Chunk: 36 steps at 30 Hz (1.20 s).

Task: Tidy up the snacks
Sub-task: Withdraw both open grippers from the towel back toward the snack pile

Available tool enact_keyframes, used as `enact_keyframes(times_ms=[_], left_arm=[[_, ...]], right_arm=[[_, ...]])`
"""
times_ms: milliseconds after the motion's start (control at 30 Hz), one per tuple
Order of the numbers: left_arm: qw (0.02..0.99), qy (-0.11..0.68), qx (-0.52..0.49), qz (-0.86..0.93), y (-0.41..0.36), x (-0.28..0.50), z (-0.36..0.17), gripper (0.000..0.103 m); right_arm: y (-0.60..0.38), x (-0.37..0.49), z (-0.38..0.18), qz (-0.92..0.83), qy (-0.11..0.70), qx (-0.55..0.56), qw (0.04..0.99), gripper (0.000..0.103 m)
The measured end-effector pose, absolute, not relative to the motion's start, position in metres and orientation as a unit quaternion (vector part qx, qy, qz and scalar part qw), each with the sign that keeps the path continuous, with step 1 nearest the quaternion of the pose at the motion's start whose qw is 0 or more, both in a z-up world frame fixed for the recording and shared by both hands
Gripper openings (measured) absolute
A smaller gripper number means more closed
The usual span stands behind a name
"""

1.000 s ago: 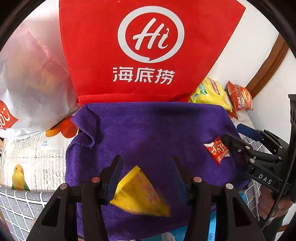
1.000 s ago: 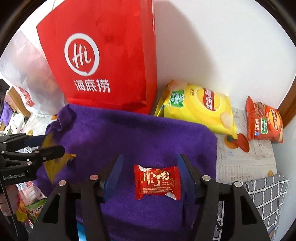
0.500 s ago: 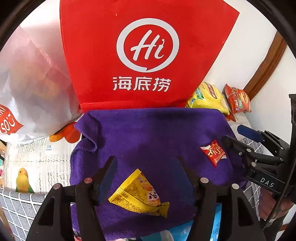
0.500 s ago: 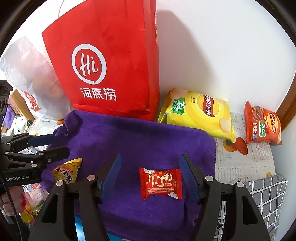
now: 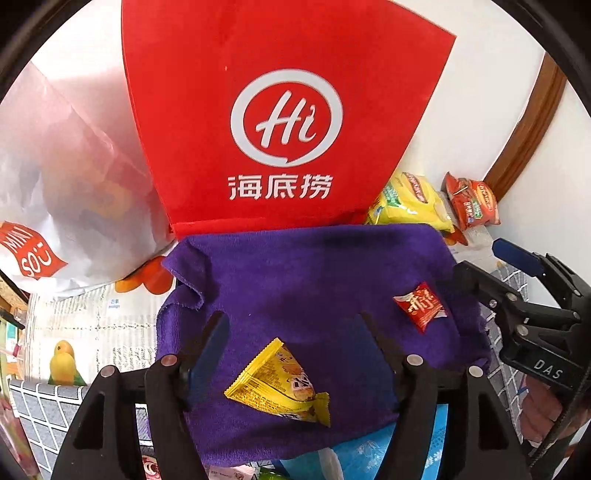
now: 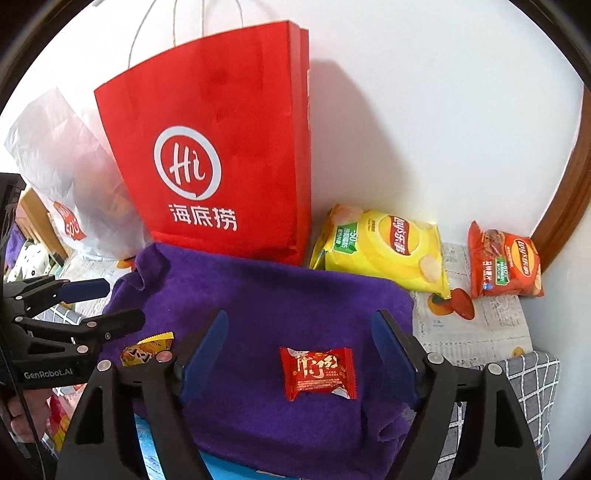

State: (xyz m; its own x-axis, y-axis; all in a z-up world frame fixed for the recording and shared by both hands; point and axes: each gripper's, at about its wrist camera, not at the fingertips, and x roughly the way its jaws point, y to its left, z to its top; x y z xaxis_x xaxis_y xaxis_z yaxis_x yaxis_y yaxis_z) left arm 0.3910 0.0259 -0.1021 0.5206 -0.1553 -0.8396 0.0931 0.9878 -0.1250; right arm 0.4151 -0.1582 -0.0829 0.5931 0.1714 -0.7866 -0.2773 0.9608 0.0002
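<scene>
Snacks (image 5: 280, 380) (image 6: 317, 373) well inside purple towel's (image 6: 277, 295) edges

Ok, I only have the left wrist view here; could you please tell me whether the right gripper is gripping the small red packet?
Observer: No. The right gripper's jaws are opening; the red packet lies flat on the purple cloth between its fingers, untouched.
Operator: Thanks. The red bag's top is cut off for me; does it have handles?
Observer: Yes, thin white cord handles rise from its top edge.
</scene>
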Motion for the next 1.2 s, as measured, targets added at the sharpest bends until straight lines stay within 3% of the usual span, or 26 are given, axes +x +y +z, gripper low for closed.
enact_keyframes(times_ms=[1200], left_arm=[[0.887,0.447,-0.048,-0.110,0.030,0.340,-0.028,0.068]], right_arm=[[-0.181,0.299,-0.065,0.058,0.439,-0.047,0.895,0.084]])
